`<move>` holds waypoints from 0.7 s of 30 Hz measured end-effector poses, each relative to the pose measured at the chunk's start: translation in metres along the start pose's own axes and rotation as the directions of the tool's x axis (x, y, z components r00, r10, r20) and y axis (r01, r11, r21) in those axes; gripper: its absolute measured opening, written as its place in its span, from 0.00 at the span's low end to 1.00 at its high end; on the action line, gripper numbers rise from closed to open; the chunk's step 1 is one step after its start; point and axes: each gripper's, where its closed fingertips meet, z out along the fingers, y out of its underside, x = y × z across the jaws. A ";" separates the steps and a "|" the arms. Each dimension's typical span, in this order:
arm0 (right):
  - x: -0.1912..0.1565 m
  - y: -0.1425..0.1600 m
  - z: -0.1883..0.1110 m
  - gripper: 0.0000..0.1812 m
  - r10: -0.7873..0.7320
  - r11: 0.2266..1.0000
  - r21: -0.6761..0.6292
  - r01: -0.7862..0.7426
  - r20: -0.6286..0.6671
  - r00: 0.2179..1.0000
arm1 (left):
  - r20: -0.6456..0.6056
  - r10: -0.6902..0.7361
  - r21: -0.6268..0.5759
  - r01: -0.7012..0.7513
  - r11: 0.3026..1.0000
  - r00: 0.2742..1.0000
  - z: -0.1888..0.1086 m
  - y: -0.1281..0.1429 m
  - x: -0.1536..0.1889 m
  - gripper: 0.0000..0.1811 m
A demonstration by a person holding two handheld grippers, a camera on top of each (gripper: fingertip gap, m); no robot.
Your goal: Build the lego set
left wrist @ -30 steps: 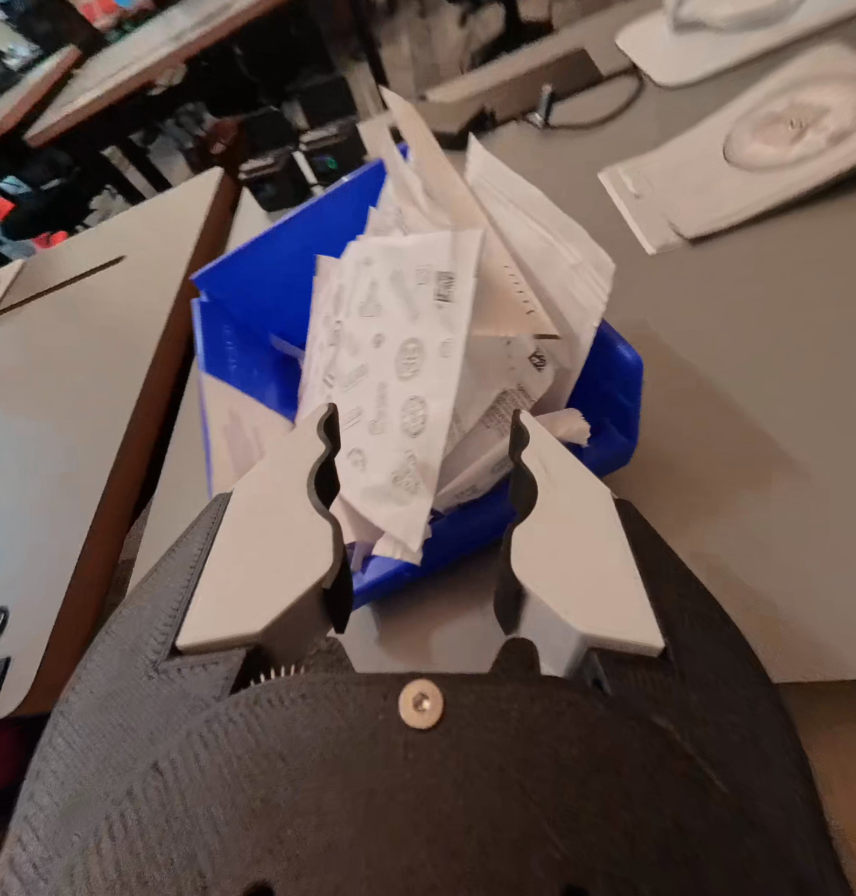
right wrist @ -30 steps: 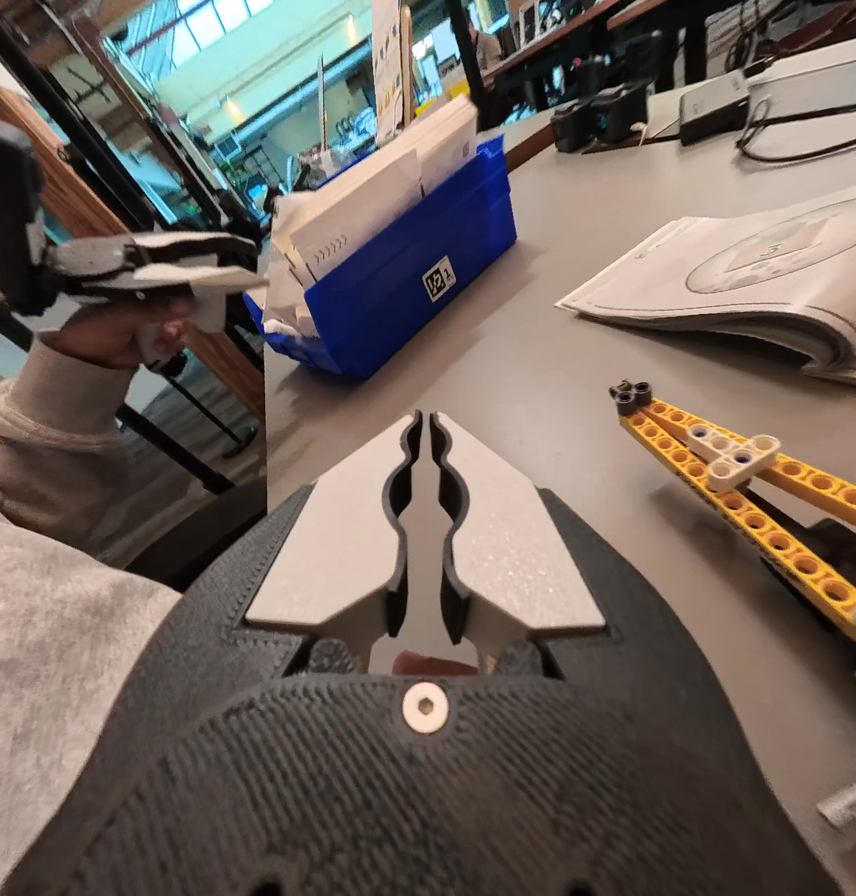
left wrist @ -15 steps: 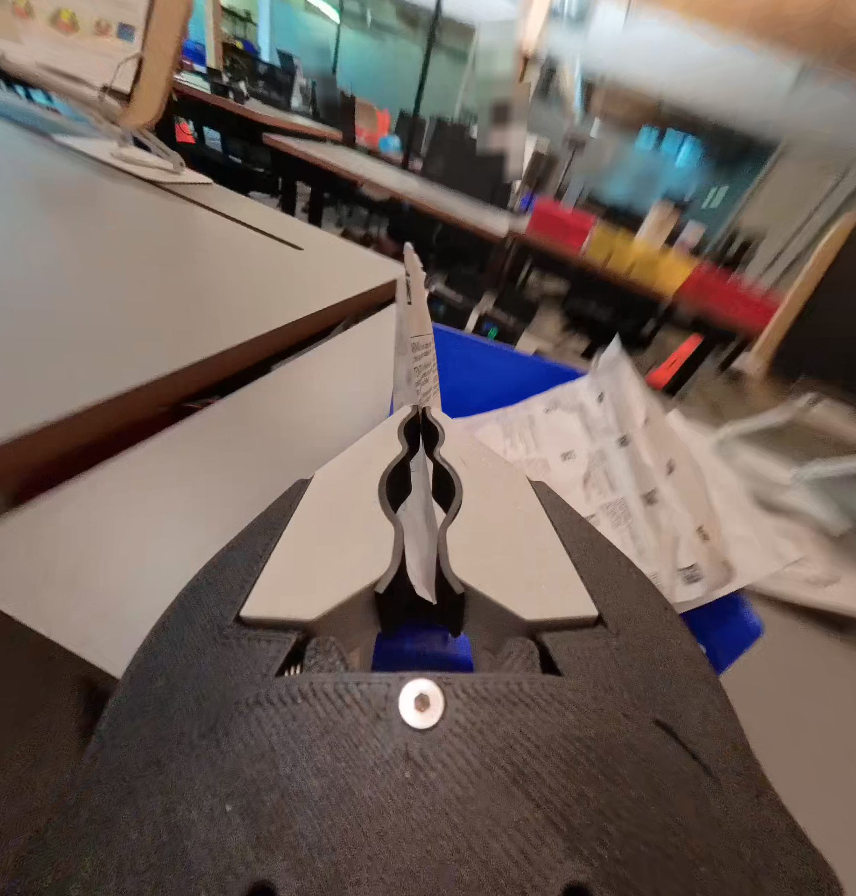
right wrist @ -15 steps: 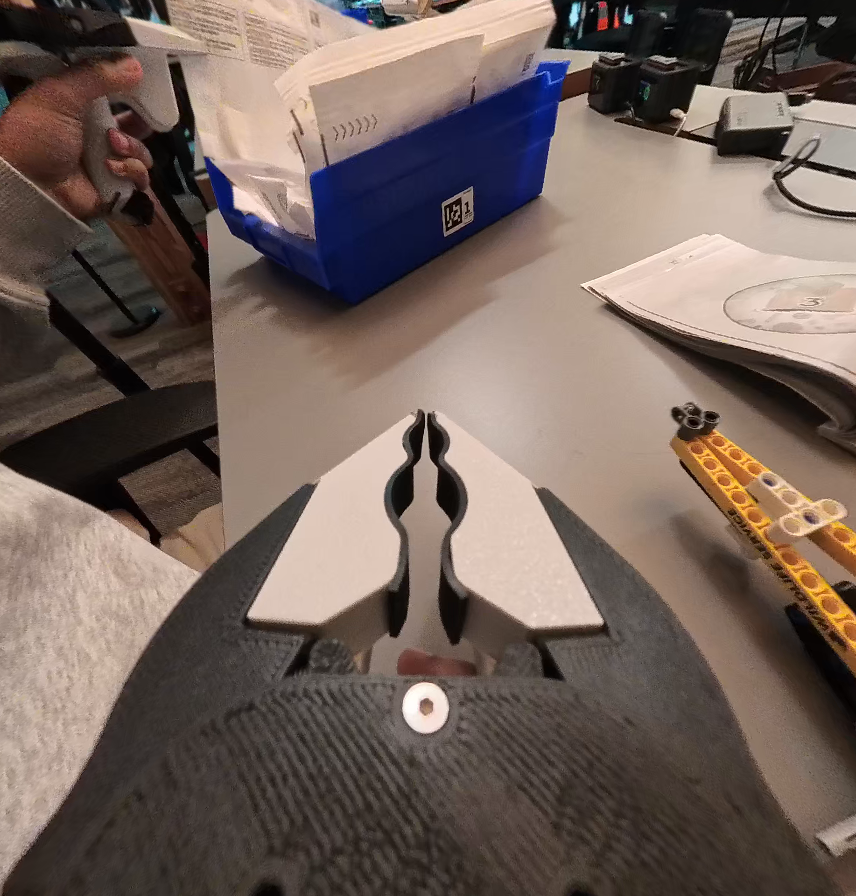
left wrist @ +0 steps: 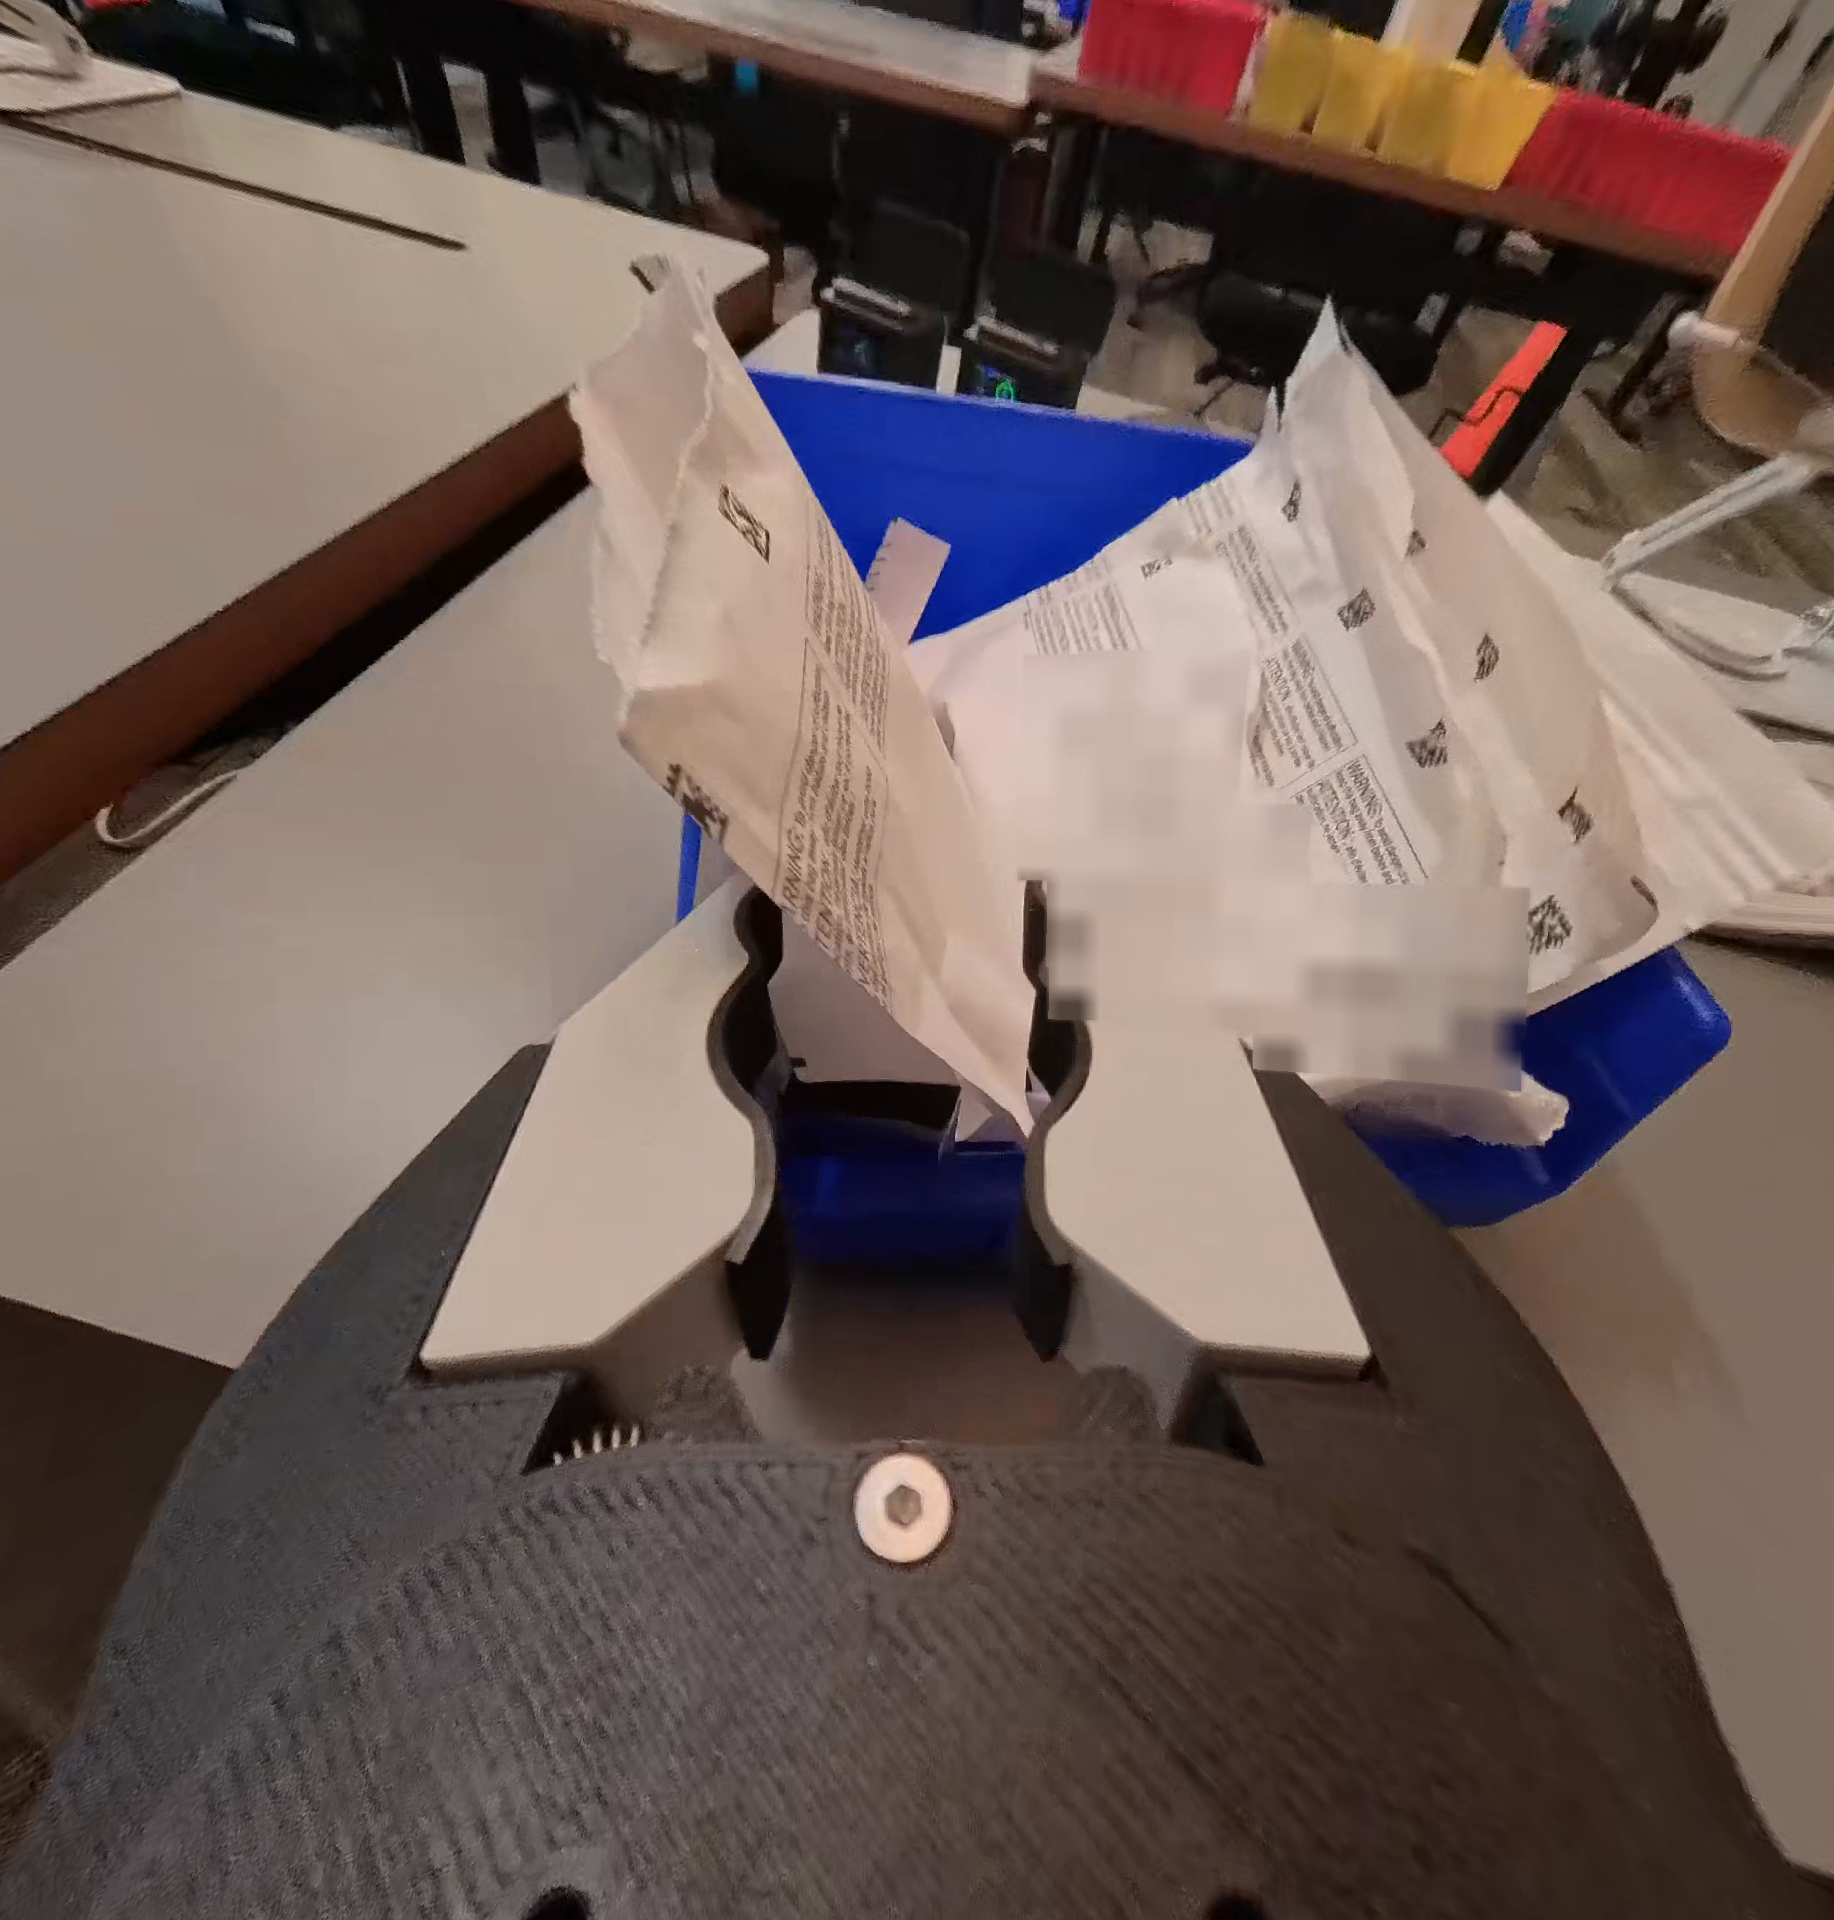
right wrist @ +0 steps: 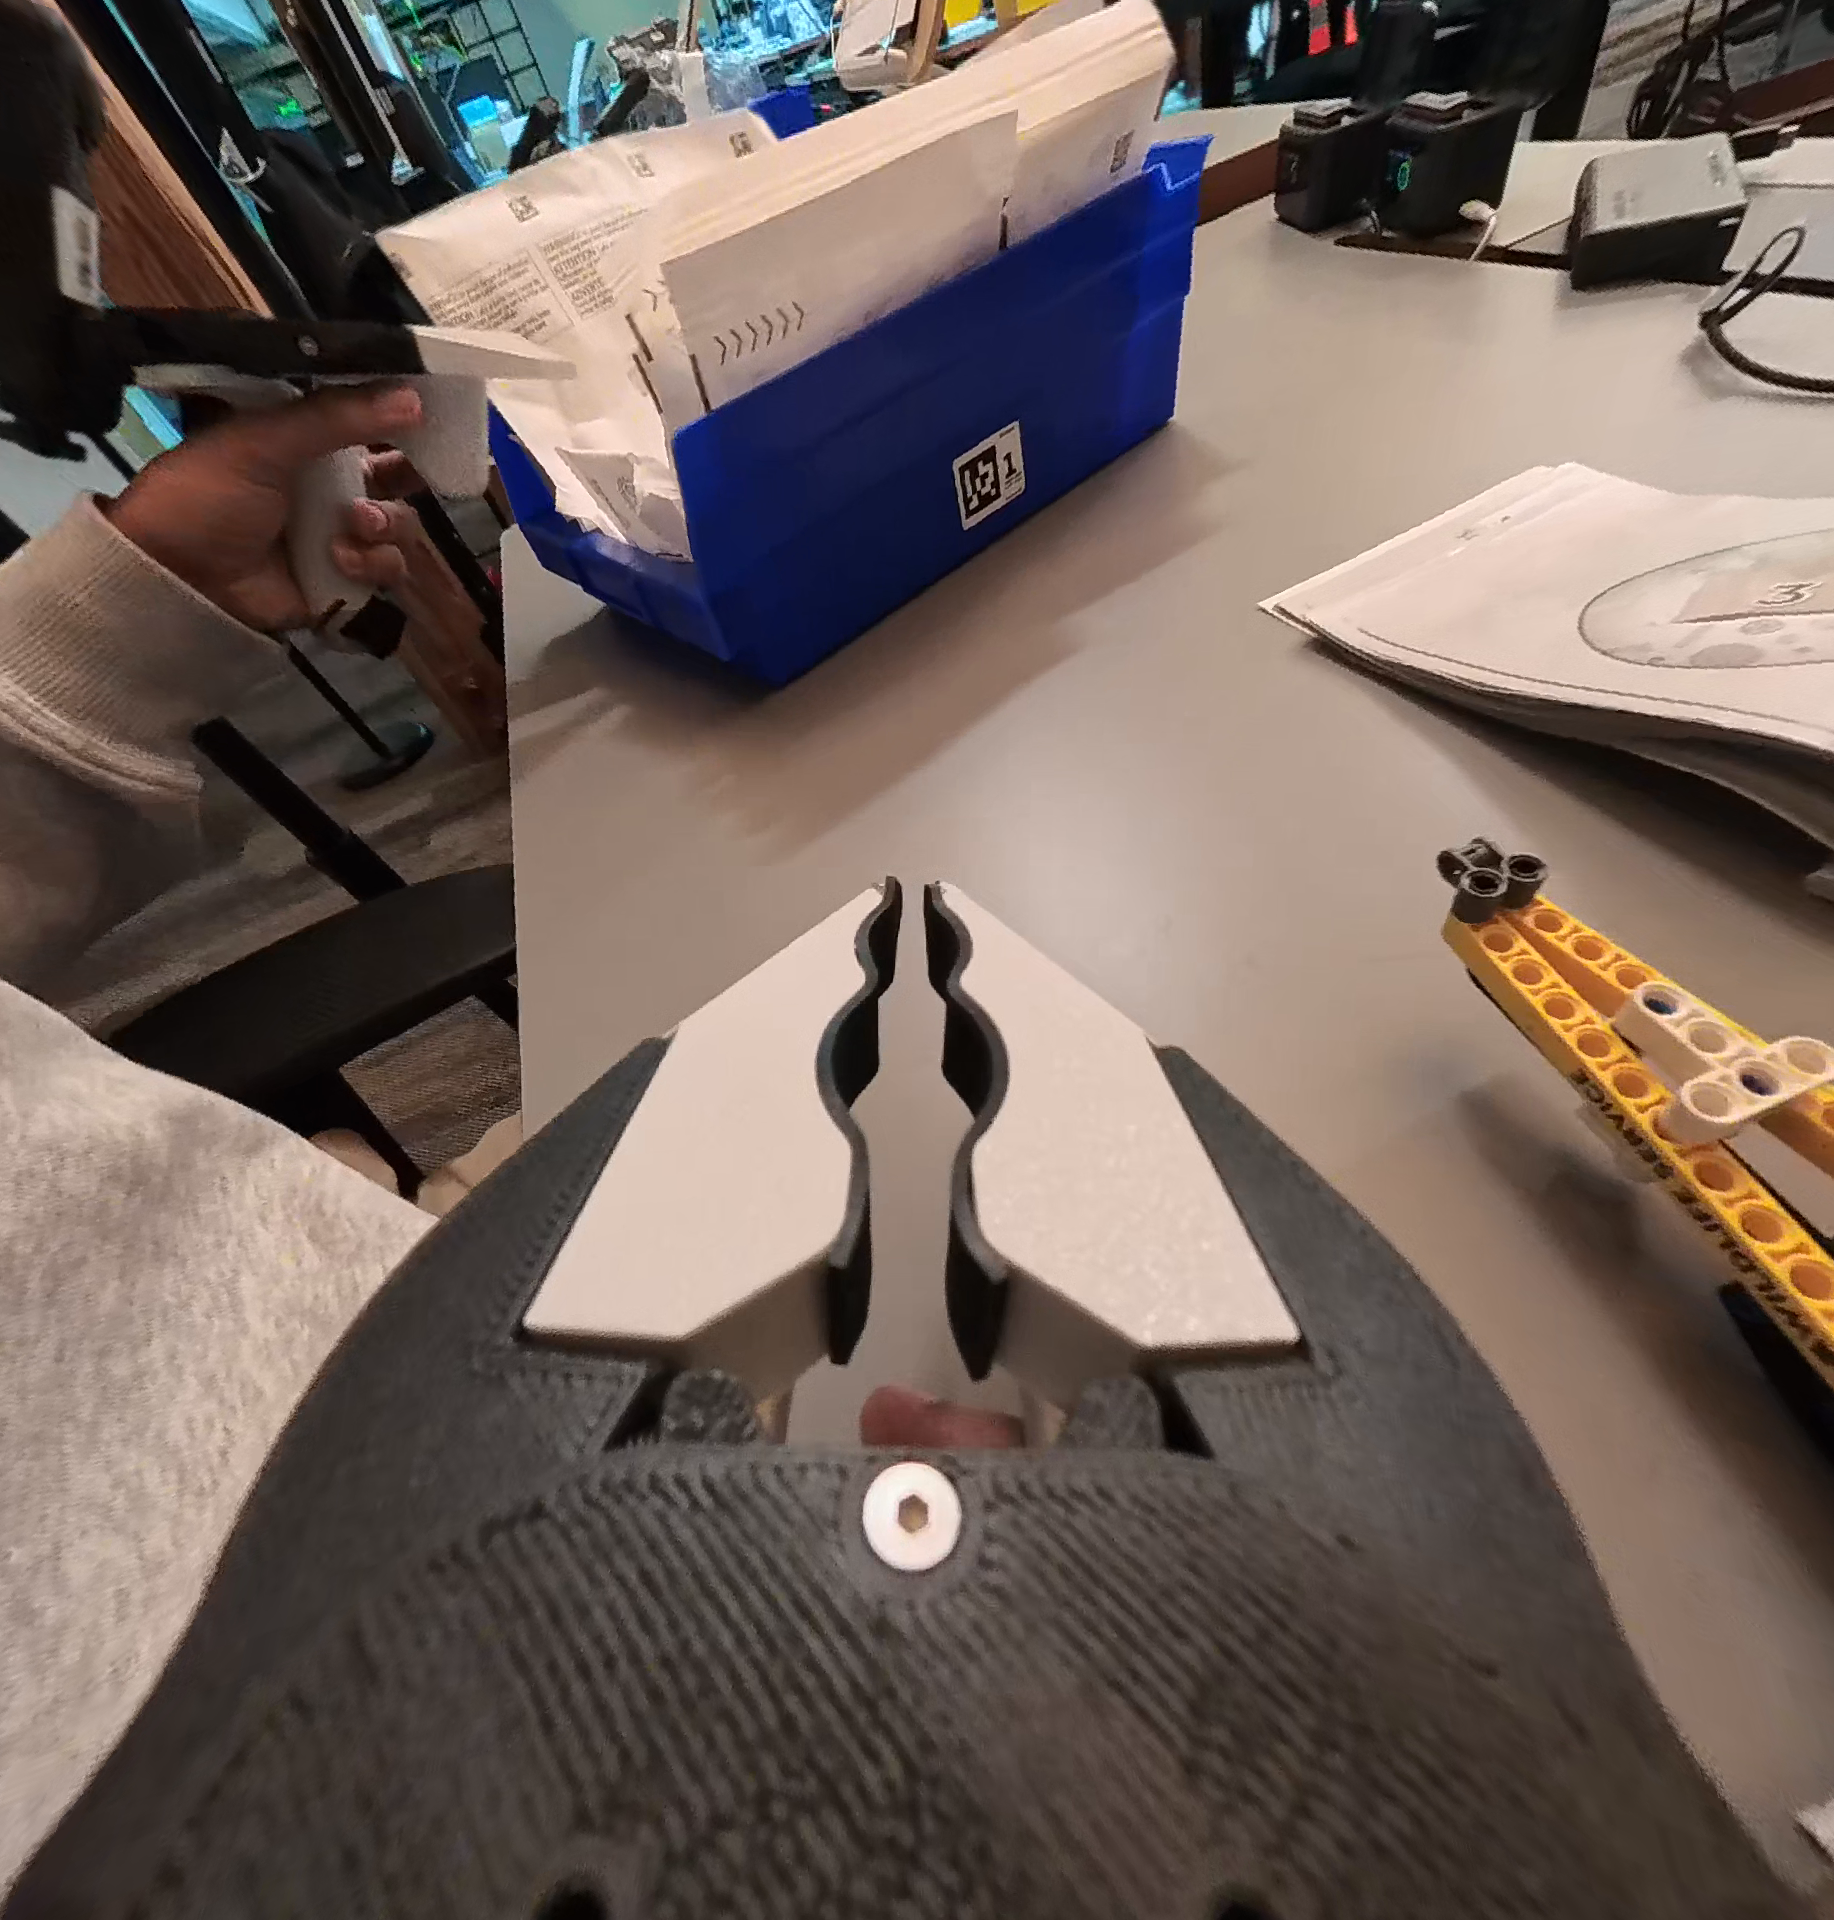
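Observation:
A blue bin (left wrist: 954, 468) stuffed with white paper bags stands on the grey table. My left gripper (left wrist: 887, 904) is open at the bin's near end. One white printed paper bag (left wrist: 788, 675) leans tilted between its jaws, not clamped. The bin (right wrist: 892, 436) and the left gripper (right wrist: 477, 358) also show in the right wrist view. My right gripper (right wrist: 913, 888) is shut and empty, just above the table. A yellow lego beam assembly (right wrist: 1619, 1101) with a white T-piece (right wrist: 1723, 1070) and black connectors lies to its right.
An instruction booklet (right wrist: 1619, 644) lies at the right. Black chargers, a power brick and a cable (right wrist: 1661, 208) sit at the far right. The table's left edge (right wrist: 513, 831) is near, with a chair and a grey sleeve (right wrist: 61, 675) beside it. The grippers' ends are close to 35 cm from one another.
My left gripper was shut on a paper bag half a second ago; it is now open and the bag rests loose at the bin. The right gripper stays shut and has shifted slightly.

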 end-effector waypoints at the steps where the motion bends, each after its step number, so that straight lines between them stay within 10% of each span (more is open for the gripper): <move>1: 0.000 -0.001 -0.001 0.01 0.004 1.000 0.005 -0.004 0.000 1.000 | 0.010 -0.010 0.036 0.010 0.999 1.000 -0.003 -0.007 -0.002 0.28; 8: 0.002 0.000 0.000 0.01 0.010 1.000 -0.001 -0.010 -0.004 1.000 | 0.142 0.235 0.315 -0.269 0.910 0.962 -0.052 -0.071 0.043 0.23; 13: 0.001 0.001 0.001 0.02 0.015 1.000 -0.008 -0.015 0.008 1.000 | -0.176 0.315 0.100 -0.302 0.948 0.933 -0.032 -0.031 0.118 0.21; 21: 0.002 -0.007 -0.006 0.02 0.066 0.996 0.051 -0.068 0.045 0.997 | -0.199 0.280 -0.099 -0.304 0.948 0.939 0.016 0.008 0.116 0.12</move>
